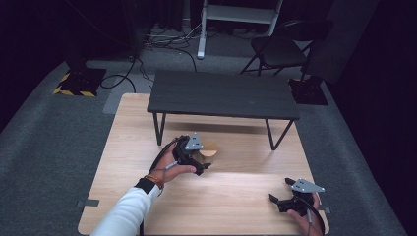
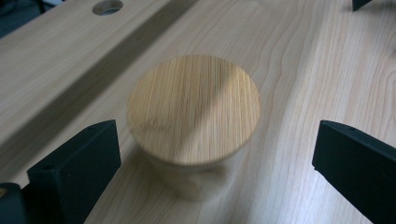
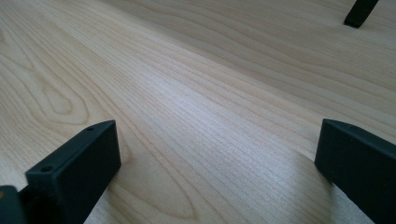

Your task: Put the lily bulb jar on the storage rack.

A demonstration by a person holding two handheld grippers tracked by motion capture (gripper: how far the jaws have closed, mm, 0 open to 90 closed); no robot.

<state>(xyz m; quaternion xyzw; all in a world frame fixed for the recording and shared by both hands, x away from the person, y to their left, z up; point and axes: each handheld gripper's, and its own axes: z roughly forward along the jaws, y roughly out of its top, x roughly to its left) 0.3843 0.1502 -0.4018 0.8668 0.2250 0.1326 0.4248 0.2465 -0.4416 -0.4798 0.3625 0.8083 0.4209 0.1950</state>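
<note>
High view: the left gripper (image 1: 204,166) sits mid-table beside a round wooden lid (image 1: 209,149), near a small dark table (image 1: 223,94); the right gripper (image 1: 279,197) rests near the wooden table's (image 1: 231,196) front right edge. Left gripper view: jaws wide apart, the lid (image 2: 194,108) between them, untouched. Right gripper view: jaws apart over bare wood. No writing is readable.

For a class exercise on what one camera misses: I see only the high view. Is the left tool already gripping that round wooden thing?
Observer: No. In the left gripper view the left tool is open, its jaws apart on either side of the wooden lid.
Operator: Just a flat disc?
Observer: No, the lid tops a small container, blurred.
Operator: And the right tool?
Observer: Right tool is open over bare wooden table.
</note>
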